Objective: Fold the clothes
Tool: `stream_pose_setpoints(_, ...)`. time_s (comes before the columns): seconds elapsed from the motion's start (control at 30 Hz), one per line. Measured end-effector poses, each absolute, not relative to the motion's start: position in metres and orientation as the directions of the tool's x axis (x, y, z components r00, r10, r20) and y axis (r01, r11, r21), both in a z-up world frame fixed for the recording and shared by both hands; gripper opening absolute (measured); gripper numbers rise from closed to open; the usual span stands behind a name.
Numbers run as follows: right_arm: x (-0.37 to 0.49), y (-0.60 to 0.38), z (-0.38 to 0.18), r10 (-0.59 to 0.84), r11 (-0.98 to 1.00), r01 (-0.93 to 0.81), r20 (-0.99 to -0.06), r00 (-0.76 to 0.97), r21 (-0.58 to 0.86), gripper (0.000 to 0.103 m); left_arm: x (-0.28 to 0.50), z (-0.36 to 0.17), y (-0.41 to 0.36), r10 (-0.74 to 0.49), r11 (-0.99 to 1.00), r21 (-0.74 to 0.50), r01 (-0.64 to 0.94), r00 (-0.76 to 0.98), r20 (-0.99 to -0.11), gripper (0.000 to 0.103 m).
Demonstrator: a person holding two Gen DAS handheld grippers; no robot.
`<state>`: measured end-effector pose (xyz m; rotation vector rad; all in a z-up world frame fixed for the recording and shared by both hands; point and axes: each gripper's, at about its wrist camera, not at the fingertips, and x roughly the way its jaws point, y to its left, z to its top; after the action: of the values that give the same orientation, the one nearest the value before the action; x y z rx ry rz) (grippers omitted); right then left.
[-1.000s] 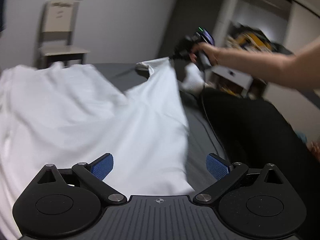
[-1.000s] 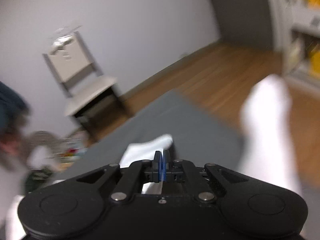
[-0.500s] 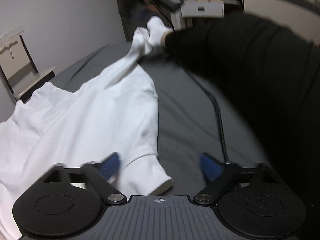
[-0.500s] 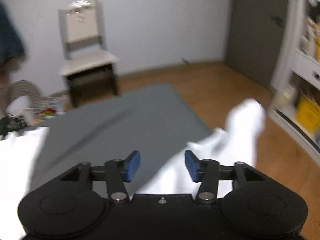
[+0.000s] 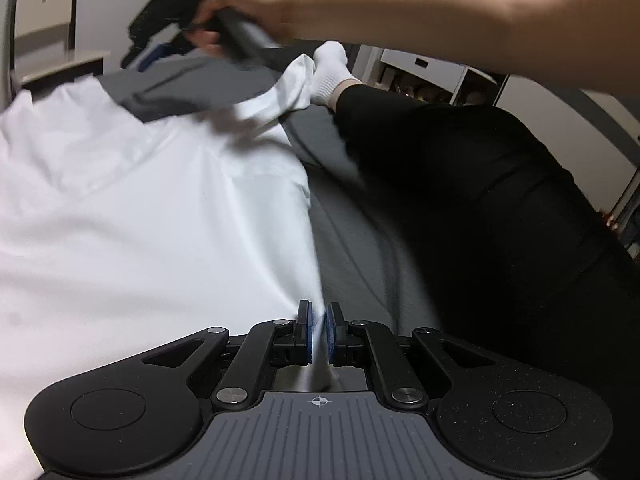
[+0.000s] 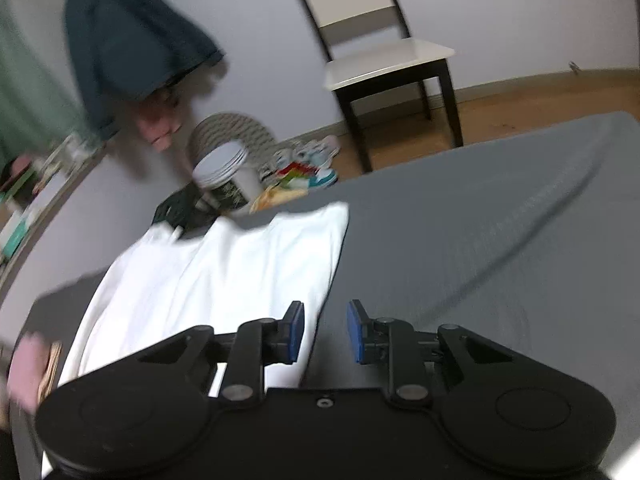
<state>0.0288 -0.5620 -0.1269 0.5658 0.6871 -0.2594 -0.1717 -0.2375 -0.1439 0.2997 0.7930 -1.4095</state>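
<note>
Left gripper [image 5: 319, 334]: nearest to us, its blue fingers [image 5: 305, 332] are clamped on the near edge of the white garment [image 5: 140, 220], a thin strip of cloth running up between them.
White garment: we see it spread over the grey bed [image 5: 360, 248], mostly flat with soft creases; one corner trails away toward a white-socked foot [image 5: 332, 72]. It looks like a T-shirt, but we cannot tell which edge we hold.
Right gripper [image 6: 325, 332]: in its own view the fingers [image 6: 296, 334] stand apart with nothing between them, hovering just above the cloth's right border [image 6: 332, 280], where white meets grey bedsheet [image 6: 480, 240].
Right hand [image 5: 240, 20]: from the left view we see it gripping the tool's handle above the far part of the garment; that area is motion-blurred.
Person: a leg in black trousers [image 5: 480, 200] lies on the bed just beside the garment.
Step in hand: we judge that we are securing two points on the hem or side before carrying a fold across.
How to do it well: we should close the right fingers on a single layer at the edge, keep both grips level, and lift only enough to clear the bed so the panel stays taut and smooth.
Risk: pinching the bedsheet with the cloth, or dragging the garment against the leg.
Far room: a chair [image 6: 384, 52] stands by the wall, with a dark jacket [image 6: 132, 40] hanging and clutter [image 6: 296, 168] on the floor.
</note>
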Motion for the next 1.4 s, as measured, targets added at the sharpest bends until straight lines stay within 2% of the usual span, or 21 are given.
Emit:
stream_pose_setpoints(0.1, 0.058, -0.576, -0.145, -0.034, 0.752, 0.451, -0.655, 0.755, 0.480, 0.025, -0.182, -0.150, -0.238, -0.763, 0.142, -0.273, 0.952, -0.070, -0.642, 0.004)
stream_pose_setpoints(0.17, 0.071, -0.586, -0.156, -0.041, 0.727, 0.474, -0.657, 0.753, 0.498, 0.025, -0.190, -0.148, -0.237, -0.776, 0.145, -0.223, 0.964, -0.029, -0.630, 0.004)
stream_pose_setpoints(0.23, 0.077, -0.590, -0.165, -0.040, 0.724, 0.476, -0.658, 0.752, 0.499, 0.025, -0.196, -0.139, -0.232, -0.812, 0.154, -0.170, 0.973, 0.027, -0.583, 0.005)
stream_pose_setpoints(0.3, 0.077, -0.596, -0.177, -0.014, 0.707, 0.472, -0.657, 0.754, 0.527, 0.025, -0.199, -0.128, -0.231, -0.844, 0.167, -0.092, 0.982, 0.094, -0.528, 0.011)
stream_pose_setpoints(0.33, 0.079, -0.599, -0.183, 0.004, 0.696, 0.463, -0.649, 0.761, 0.548, 0.025, -0.200, -0.125, -0.232, -0.849, 0.172, -0.052, 0.984, 0.121, -0.514, 0.027)
stream_pose_setpoints(0.37, 0.078, -0.601, -0.186, 0.023, 0.681, 0.451, -0.632, 0.774, 0.577, 0.025, -0.201, -0.124, -0.235, -0.846, 0.173, -0.013, 0.985, 0.142, -0.514, 0.056)
stream_pose_setpoints(0.43, 0.078, -0.606, -0.192, 0.040, 0.646, 0.450, -0.616, 0.787, 0.617, 0.021, -0.201, -0.128, -0.242, -0.842, 0.191, 0.060, 0.980, 0.195, -0.504, 0.091)
stream_pose_setpoints(0.47, 0.079, -0.607, -0.194, 0.044, 0.639, 0.452, -0.617, 0.786, 0.622, 0.008, -0.200, -0.132, -0.247, -0.837, 0.194, 0.076, 0.978, 0.206, -0.508, 0.092)
stream_pose_setpoints(0.5, 0.081, -0.606, -0.192, 0.049, 0.653, 0.449, -0.626, 0.778, 0.610, 0.004, -0.197, -0.137, -0.253, -0.823, 0.175, 0.047, 0.983, 0.173, -0.541, 0.091)
stream_pose_setpoints(0.53, 0.082, -0.605, -0.190, 0.054, 0.667, 0.446, -0.636, 0.770, 0.597, 0.004, -0.192, -0.142, -0.258, -0.809, 0.161, 0.007, 0.987, 0.136, -0.572, 0.086)
stream_pose_setpoints(0.57, 0.082, -0.603, -0.183, 0.025, 0.699, 0.448, -0.646, 0.763, 0.557, 0.004, -0.186, -0.148, -0.261, -0.797, 0.158, -0.062, 0.985, 0.090, -0.597, 0.063)
stream_pose_setpoints(0.6, 0.081, -0.600, -0.174, -0.007, 0.730, 0.445, -0.645, 0.765, 0.519, 0.003, -0.181, -0.152, -0.262, -0.789, 0.161, -0.124, 0.979, 0.052, -0.612, 0.050)
stream_pose_setpoints(0.67, 0.080, -0.596, -0.149, -0.079, 0.781, 0.438, -0.624, 0.777, 0.446, 0.003, -0.173, -0.156, -0.258, -0.807, 0.175, -0.197, 0.965, 0.026, -0.590, 0.042)
stream_pose_setpoints(0.8, 0.089, -0.580, -0.107, -0.274, 0.878, 0.447, -0.586, 0.762, 0.170, 0.003, -0.166, -0.159, -0.253, -0.822, 0.123, -0.285, 0.951, -0.064, -0.566, 0.042)
stream_pose_setpoints(0.93, 0.119, -0.572, -0.122, -0.315, 0.870, 0.489, -0.681, 0.661, 0.072, 0.005, -0.166, -0.160, -0.250, -0.826, 0.115, -0.292, 0.949, -0.072, -0.559, 0.042)
stream_pose_setpoints(0.97, 0.124, -0.572, -0.129, -0.296, 0.867, 0.491, -0.705, 0.644, 0.083, 0.007, -0.167, -0.160, -0.250, -0.827, 0.121, -0.301, 0.946, -0.072, -0.558, 0.042)
stream_pose_setpoints(1.03, 0.127, -0.575, -0.141, -0.220, 0.851, 0.497, -0.743, 0.633, 0.171, 0.021, -0.170, -0.161, -0.250, -0.828, 0.128, -0.299, 0.946, -0.064, -0.556, 0.043)
stream_pose_setpoints(1.1, 0.118, -0.580, -0.142, -0.216, 0.821, 0.529, -0.741, 0.636, 0.214, 0.036, -0.174, -0.161, -0.253, -0.828, 0.131, -0.275, 0.953, -0.048, -0.559, 0.043)
stream_pose_setpoints(1.17, 0.106, -0.590, -0.138, -0.205, 0.805, 0.539, -0.736, 0.645, 0.248, 0.041, -0.175, -0.161, -0.261, -0.829, 0.133, -0.253, 0.958, -0.033, -0.558, 0.043)
stream_pose_setpoints(1.3, 0.064, -0.618, -0.133, -0.049, 0.778, 0.480, -0.723, 0.690, 0.405, 0.041, -0.172, -0.155, -0.256, -0.842, 0.150, -0.256, 0.955, -0.012, -0.540, 0.043)
stream_pose_setpoints(1.4, 0.028, -0.624, -0.138, 0.137, 0.795, 0.350, -0.709, 0.692, 0.495, 0.040, -0.167, -0.150, -0.248, -0.852, 0.170, -0.281, 0.945, -0.002, -0.523, 0.043)
